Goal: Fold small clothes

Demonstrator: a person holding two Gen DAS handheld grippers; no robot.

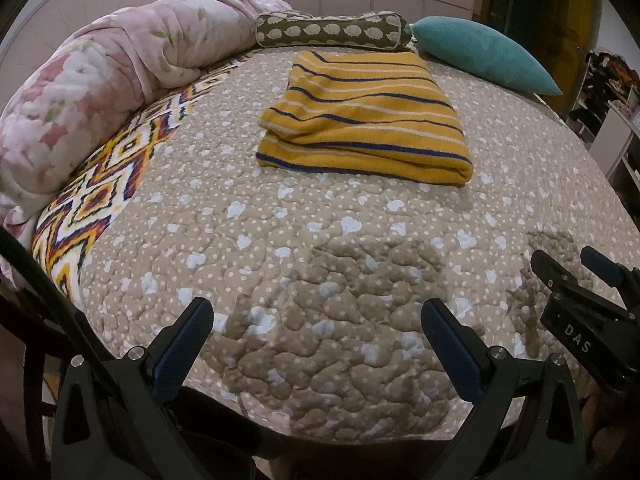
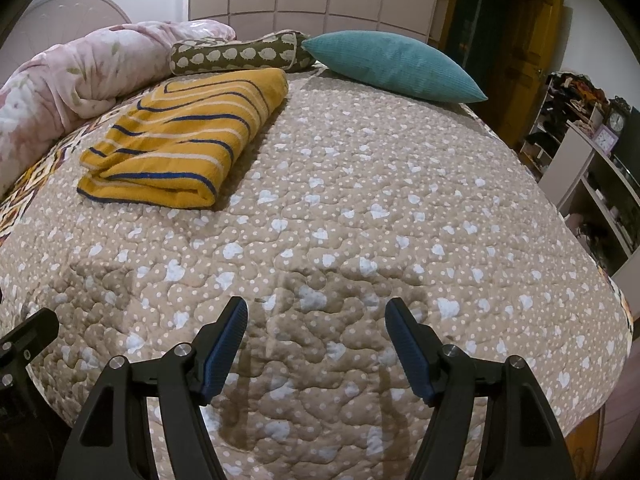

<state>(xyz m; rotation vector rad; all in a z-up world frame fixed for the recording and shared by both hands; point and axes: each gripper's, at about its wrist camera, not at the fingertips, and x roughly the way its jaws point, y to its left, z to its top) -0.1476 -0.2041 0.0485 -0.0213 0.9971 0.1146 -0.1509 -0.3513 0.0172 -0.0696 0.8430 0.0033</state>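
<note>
Right in the upper middle of the left wrist view lies the yellow striped cloth (image 1: 362, 120), folded up in a thick stack (with thin blue and white stripes). In the right wrist view it sits in the upper left. It rests on the tan quilt (image 1: 320, 248), which has little white dots and pale hearts. Behind the cloth is a brown roll pillow (image 1: 332, 30) with small white shapes on it. Beside that, at the upper right, is a teal pillow (image 1: 484, 54). A puffy pink blanket (image 1: 100, 80) is bunched along the upper left.

Low in the left wrist view, the left gripper (image 1: 318, 320) has its fingers wide apart, with nothing between them. The right gripper (image 2: 316, 316) is spread apart too, over bare quilt. Both are well apart from the cloth.
</note>
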